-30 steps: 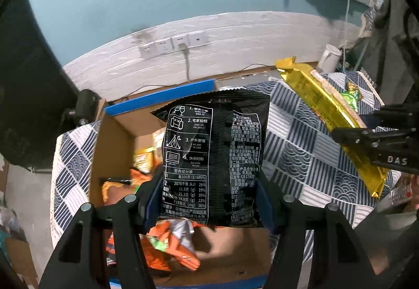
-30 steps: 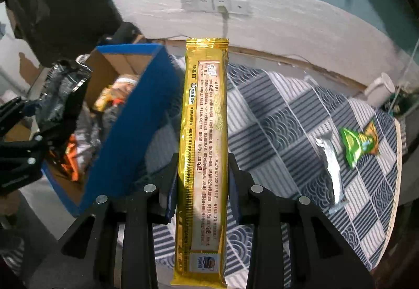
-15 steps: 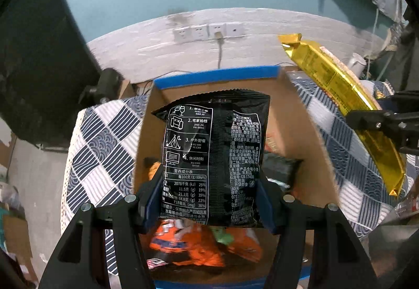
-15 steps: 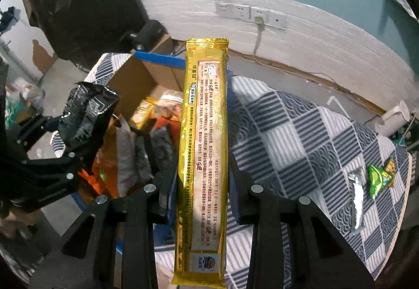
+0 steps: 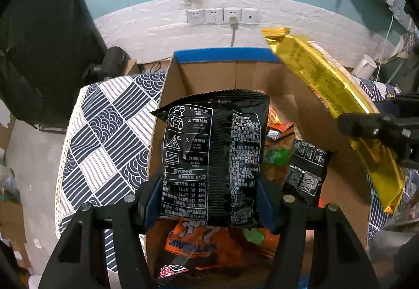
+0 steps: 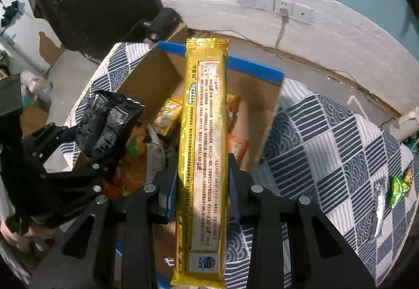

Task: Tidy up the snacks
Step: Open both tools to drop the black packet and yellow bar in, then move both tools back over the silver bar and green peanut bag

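Note:
My left gripper (image 5: 209,200) is shut on a black snack bag (image 5: 212,153) and holds it upright above the open cardboard box (image 5: 207,74) with the blue rim. My right gripper (image 6: 203,184) is shut on a long gold snack pack (image 6: 204,137), held lengthwise over the box (image 6: 159,77). The gold pack (image 5: 330,105) shows at the right of the left wrist view, over the box's right wall. The left gripper with the black bag (image 6: 104,118) shows at the left of the right wrist view. Several snack packs lie in the box.
The box stands on a table with a blue and white patterned cloth (image 6: 327,147). A green packet (image 6: 400,187) and a silver packet (image 6: 378,207) lie on the cloth at the far right. A white wall with sockets (image 5: 222,15) is behind.
Both grippers have moved left over the box with their snacks. The box has come under both of them, and the gold pack now reaches over its right wall.

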`<state>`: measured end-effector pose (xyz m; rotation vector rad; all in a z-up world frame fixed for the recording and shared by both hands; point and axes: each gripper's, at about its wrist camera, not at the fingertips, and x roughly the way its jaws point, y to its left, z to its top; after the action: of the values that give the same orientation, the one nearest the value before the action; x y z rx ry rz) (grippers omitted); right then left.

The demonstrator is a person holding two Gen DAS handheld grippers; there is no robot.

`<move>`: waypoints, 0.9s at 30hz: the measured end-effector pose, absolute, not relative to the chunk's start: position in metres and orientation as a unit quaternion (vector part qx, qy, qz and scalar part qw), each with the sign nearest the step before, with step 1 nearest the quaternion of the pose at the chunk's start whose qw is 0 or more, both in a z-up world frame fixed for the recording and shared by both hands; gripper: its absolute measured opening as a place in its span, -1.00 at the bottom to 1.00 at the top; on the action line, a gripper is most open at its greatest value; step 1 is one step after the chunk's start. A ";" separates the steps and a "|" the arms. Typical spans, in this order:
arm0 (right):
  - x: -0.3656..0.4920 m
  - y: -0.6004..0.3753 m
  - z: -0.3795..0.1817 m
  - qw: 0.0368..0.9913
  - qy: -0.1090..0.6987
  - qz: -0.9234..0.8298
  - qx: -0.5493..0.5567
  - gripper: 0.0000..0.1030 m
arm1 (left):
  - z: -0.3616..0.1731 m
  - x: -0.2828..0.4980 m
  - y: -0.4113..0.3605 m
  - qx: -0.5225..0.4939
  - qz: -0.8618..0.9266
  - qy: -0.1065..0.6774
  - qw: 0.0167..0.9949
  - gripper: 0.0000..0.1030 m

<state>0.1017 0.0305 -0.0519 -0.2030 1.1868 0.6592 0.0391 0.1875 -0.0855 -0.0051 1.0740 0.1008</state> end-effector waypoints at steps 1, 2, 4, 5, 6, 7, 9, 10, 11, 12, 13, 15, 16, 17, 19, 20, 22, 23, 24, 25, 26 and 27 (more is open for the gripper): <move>0.101 0.032 -0.053 0.773 0.548 0.306 -0.091 -0.35 | -0.086 0.039 0.187 -0.001 0.051 0.513 0.857 0.24; 0.101 0.033 -0.053 0.773 0.547 0.309 -0.088 -0.35 | -0.087 0.039 0.187 0.002 0.054 0.514 0.856 0.26; 0.101 0.033 -0.051 0.776 0.544 0.308 -0.086 -0.22 | -0.088 0.040 0.187 0.005 0.060 0.518 0.853 0.37; 0.101 0.032 -0.050 0.778 0.542 0.306 -0.087 -0.11 | -0.087 0.040 0.187 0.006 0.064 0.516 0.854 0.50; 0.101 0.030 -0.048 0.781 0.539 0.304 -0.087 0.06 | -0.086 0.040 0.187 0.006 0.066 0.515 0.855 0.54; 0.102 0.029 -0.046 0.783 0.537 0.302 -0.087 0.10 | -0.084 0.040 0.186 0.005 0.066 0.511 0.857 0.55; 0.103 0.022 -0.043 0.789 0.533 0.295 -0.086 0.11 | -0.080 0.039 0.185 0.001 0.064 0.507 0.860 0.55; 0.103 0.019 -0.043 0.789 0.533 0.293 -0.084 0.14 | -0.077 0.039 0.184 0.001 0.062 0.505 0.861 0.55; 0.104 0.014 -0.042 0.791 0.532 0.290 -0.084 0.18 | -0.076 0.039 0.182 0.001 0.061 0.504 0.862 0.56; 0.104 0.009 -0.041 0.793 0.531 0.286 -0.083 0.23 | -0.074 0.039 0.180 0.003 0.061 0.502 0.863 0.56; 0.104 0.004 -0.041 0.796 0.530 0.282 -0.082 0.25 | -0.072 0.039 0.177 0.006 0.061 0.500 0.864 0.56; 0.105 -0.006 -0.041 0.799 0.529 0.274 -0.082 0.27 | -0.070 0.038 0.171 0.008 0.060 0.498 0.865 0.56; 0.106 -0.011 -0.041 0.800 0.529 0.270 -0.081 0.28 | -0.068 0.038 0.168 0.009 0.058 0.497 0.866 0.56; 0.106 -0.017 -0.042 0.801 0.530 0.267 -0.079 0.29 | -0.066 0.038 0.165 0.009 0.056 0.495 0.867 0.56; 0.107 -0.029 -0.042 0.803 0.531 0.260 -0.073 0.35 | -0.063 0.038 0.158 0.009 0.049 0.493 0.868 0.56; 0.106 -0.034 -0.042 0.804 0.530 0.260 -0.070 0.36 | -0.062 0.038 0.155 0.008 0.047 0.493 0.869 0.56; 0.107 -0.046 -0.042 0.806 0.530 0.254 -0.069 0.39 | -0.059 0.040 0.148 0.006 0.040 0.492 0.870 0.56; 0.107 -0.052 -0.042 0.807 0.529 0.252 -0.068 0.39 | -0.059 0.041 0.145 0.006 0.036 0.492 0.870 0.56; 0.107 -0.059 -0.042 0.809 0.529 0.248 -0.067 0.40 | -0.059 0.041 0.142 0.006 0.034 0.492 0.870 0.56; 0.108 -0.065 -0.042 0.810 0.529 0.244 -0.067 0.40 | -0.058 0.043 0.137 0.009 0.031 0.492 0.870 0.56; 0.108 -0.071 -0.043 0.812 0.529 0.240 -0.064 0.40 | -0.058 0.043 0.133 0.012 0.029 0.493 0.869 0.56; 0.109 -0.077 -0.043 0.812 0.529 0.238 -0.062 0.40 | -0.059 0.044 0.130 0.014 0.028 0.493 0.869 0.56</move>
<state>0.1087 -0.0774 -0.0429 -0.1314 1.1297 0.5073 0.0437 0.1296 -0.0586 0.0296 1.0315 0.0588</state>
